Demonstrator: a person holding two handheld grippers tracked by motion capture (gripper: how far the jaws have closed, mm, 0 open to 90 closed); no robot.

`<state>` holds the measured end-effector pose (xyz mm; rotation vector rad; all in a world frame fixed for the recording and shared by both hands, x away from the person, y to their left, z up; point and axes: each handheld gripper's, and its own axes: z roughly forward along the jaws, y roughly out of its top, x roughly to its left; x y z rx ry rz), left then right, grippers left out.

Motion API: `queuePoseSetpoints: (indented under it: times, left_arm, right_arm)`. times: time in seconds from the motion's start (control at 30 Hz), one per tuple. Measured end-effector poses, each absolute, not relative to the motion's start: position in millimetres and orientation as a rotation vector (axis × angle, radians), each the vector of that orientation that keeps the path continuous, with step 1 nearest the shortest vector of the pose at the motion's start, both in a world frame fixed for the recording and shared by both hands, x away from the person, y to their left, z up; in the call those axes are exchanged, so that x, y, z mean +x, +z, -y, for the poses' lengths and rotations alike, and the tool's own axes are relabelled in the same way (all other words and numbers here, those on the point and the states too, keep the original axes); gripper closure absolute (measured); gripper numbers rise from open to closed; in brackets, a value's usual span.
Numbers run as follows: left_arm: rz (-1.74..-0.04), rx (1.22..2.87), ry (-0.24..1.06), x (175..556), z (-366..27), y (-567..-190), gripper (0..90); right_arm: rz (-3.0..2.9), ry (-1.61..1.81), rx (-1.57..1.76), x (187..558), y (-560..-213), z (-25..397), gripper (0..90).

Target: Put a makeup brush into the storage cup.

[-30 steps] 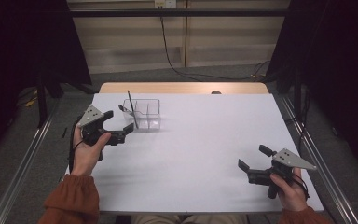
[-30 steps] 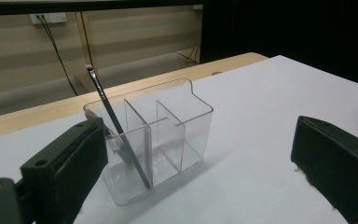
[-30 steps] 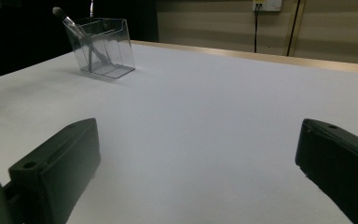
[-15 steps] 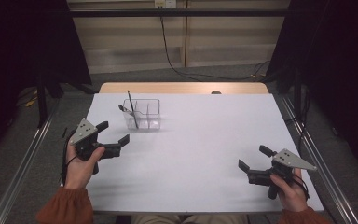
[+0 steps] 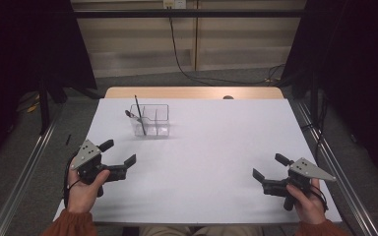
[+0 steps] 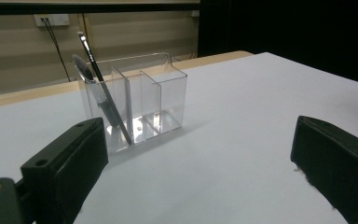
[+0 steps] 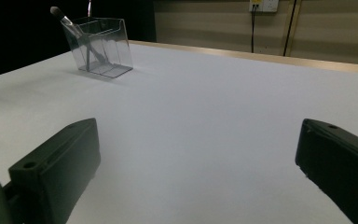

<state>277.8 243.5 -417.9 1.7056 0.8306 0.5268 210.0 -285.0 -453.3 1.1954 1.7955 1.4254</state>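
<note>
A clear three-compartment organizer [image 5: 150, 120] stands at the back left of the white table [image 5: 211, 142]. In its left compartment lean a thin black brush [image 5: 139, 113] and a second brush with a grey head [image 5: 129, 114]. My left gripper [image 5: 119, 152] hovers open and empty near the front left, well short of the organizer. In the left gripper view the organizer [image 6: 135, 102] and thin brush [image 6: 102, 86] sit ahead of the left gripper [image 6: 200, 172]. My right gripper [image 5: 269, 166] rests open and empty at the front right; in its view the right gripper [image 7: 198, 172] faces the distant organizer [image 7: 100, 46].
A wooden strip [image 5: 192, 92] edges the table's far side, with a small dark object [image 5: 228, 97] on it. Metal rails [image 5: 24, 167] run along both sides. A black cable [image 5: 177, 54] hangs down the back wall.
My left gripper has drawn back from beside the organizer toward the front left of the table, staying open. The right gripper has not moved.
</note>
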Motion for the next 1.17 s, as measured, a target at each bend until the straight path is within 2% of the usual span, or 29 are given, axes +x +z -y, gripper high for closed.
queuePoseSetpoints:
  times: [0.17,0.37,0.87,1.17]
  left_arm:
    - [-0.83,1.708,0.504,268.2,-248.0,-423.2,3.8]
    - [-0.826,1.715,0.577,259.9,-252.9,-427.2,3.8]
    - [-0.833,1.676,0.602,244.6,-269.1,-434.1,3.8]
    - [-0.808,1.704,0.576,244.2,-265.4,-436.5,3.8]
  right_arm:
    - [-1.784,1.424,1.206,207.6,-453.0,286.7,0.0]
    - [-1.786,1.425,1.202,206.9,-452.7,286.4,0.0]
    - [-1.782,1.423,1.181,205.1,-451.4,287.9,0.0]
    - [-1.784,1.421,1.177,206.7,-451.4,288.6,0.0]
